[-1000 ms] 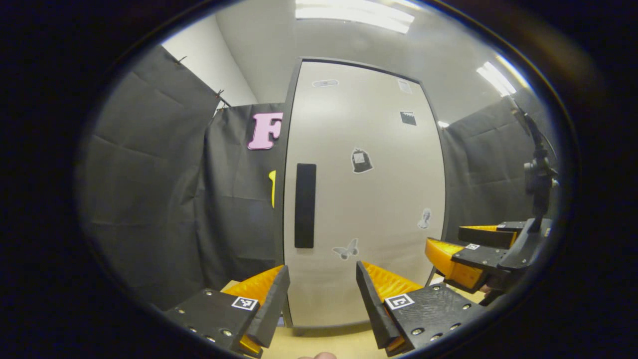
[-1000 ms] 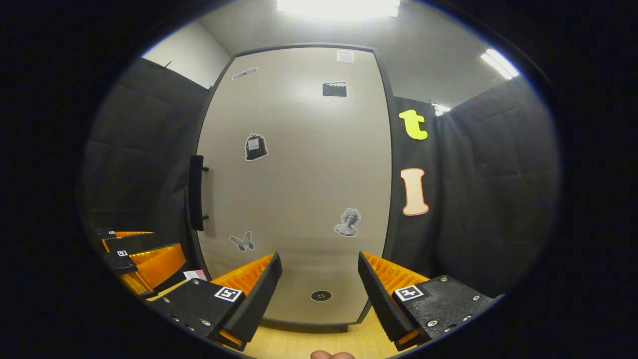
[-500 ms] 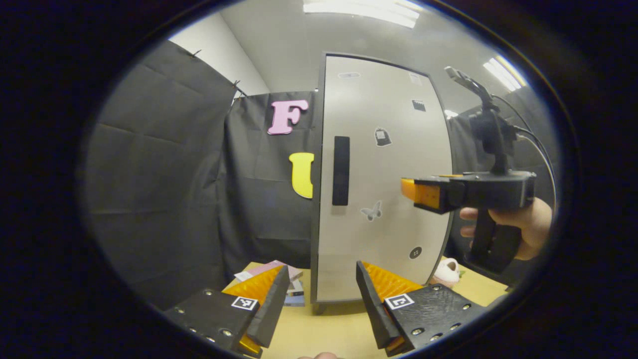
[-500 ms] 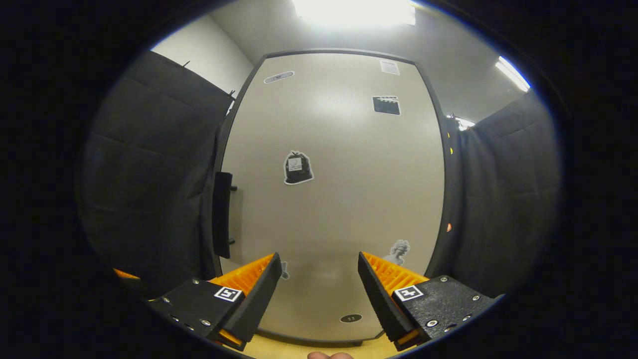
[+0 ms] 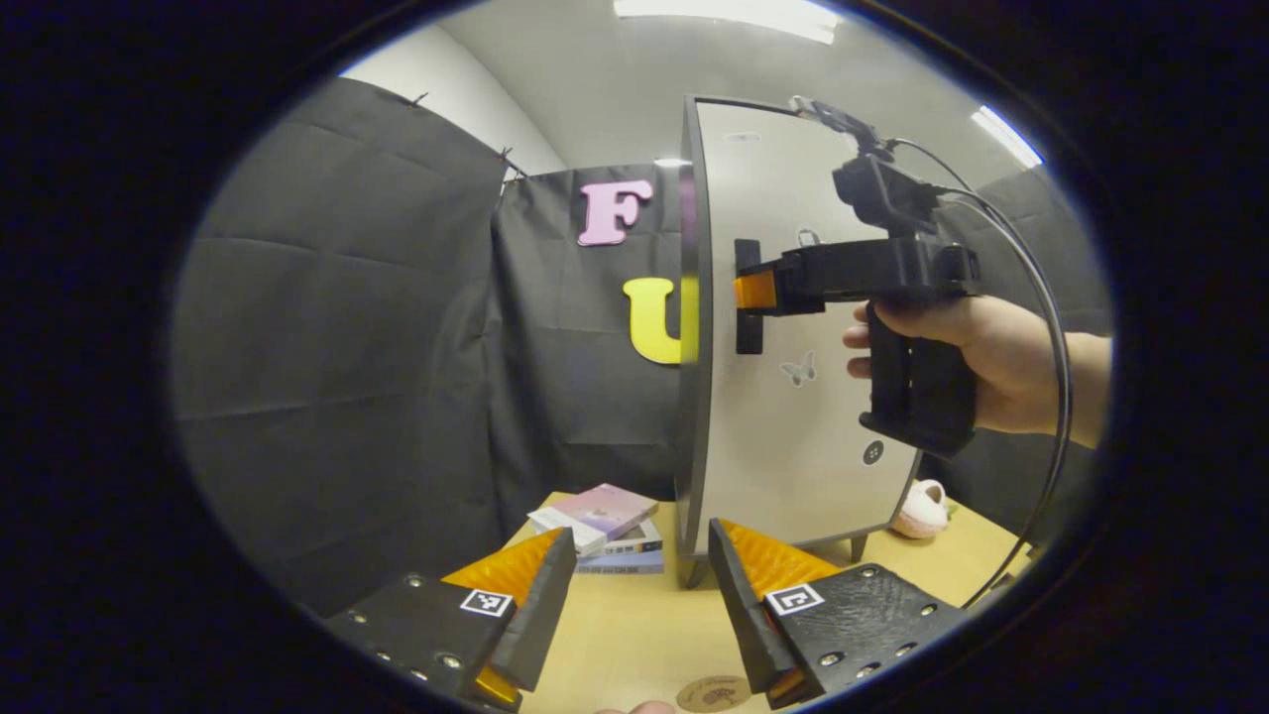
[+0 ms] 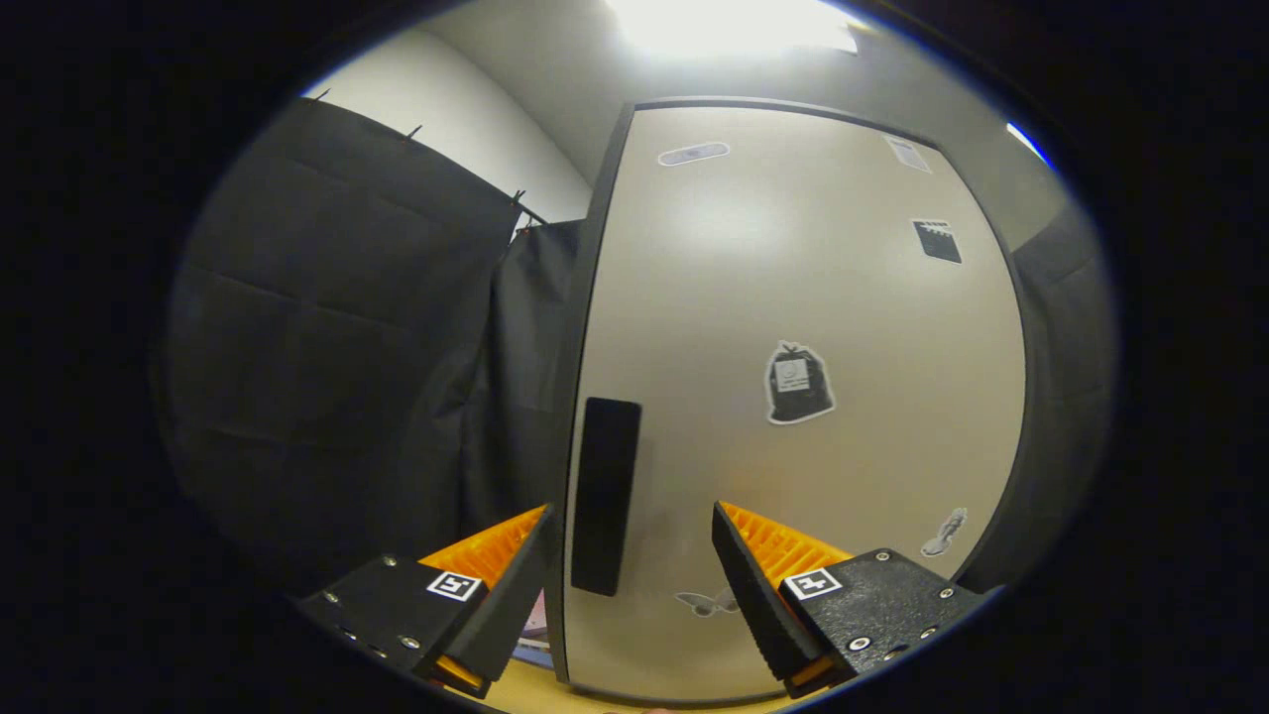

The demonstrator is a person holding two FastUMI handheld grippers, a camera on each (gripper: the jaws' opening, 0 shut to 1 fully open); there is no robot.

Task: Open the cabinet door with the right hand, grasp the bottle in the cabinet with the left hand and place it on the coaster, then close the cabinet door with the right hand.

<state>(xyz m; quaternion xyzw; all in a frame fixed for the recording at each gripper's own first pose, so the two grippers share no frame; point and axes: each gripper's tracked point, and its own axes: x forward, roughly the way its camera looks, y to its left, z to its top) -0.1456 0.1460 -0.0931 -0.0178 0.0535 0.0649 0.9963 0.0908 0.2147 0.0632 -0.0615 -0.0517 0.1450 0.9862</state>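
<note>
A light wooden table (image 5: 634,635) carries a closed cabinet (image 5: 793,476) on short legs, a stack of books (image 5: 605,531) just beside its left edge, a pale slipper-like item (image 5: 922,508) at right, and a round coaster (image 5: 716,692) at the near edge.

In the left gripper view, the round brown coaster (image 5: 716,693) is cut by the bottom edge. The low stack of books (image 5: 607,534) stands partly behind the left gripper (image 5: 634,595), and the small pink-and-white soft toy (image 5: 924,509) is half hidden behind the tall pale grey cabinet door (image 5: 793,397). The door's stickers are too small to tell. The right gripper (image 5: 746,290) covers part of the black bar handle (image 5: 749,332); whether its fingers touch the handle is unclear.
</note>
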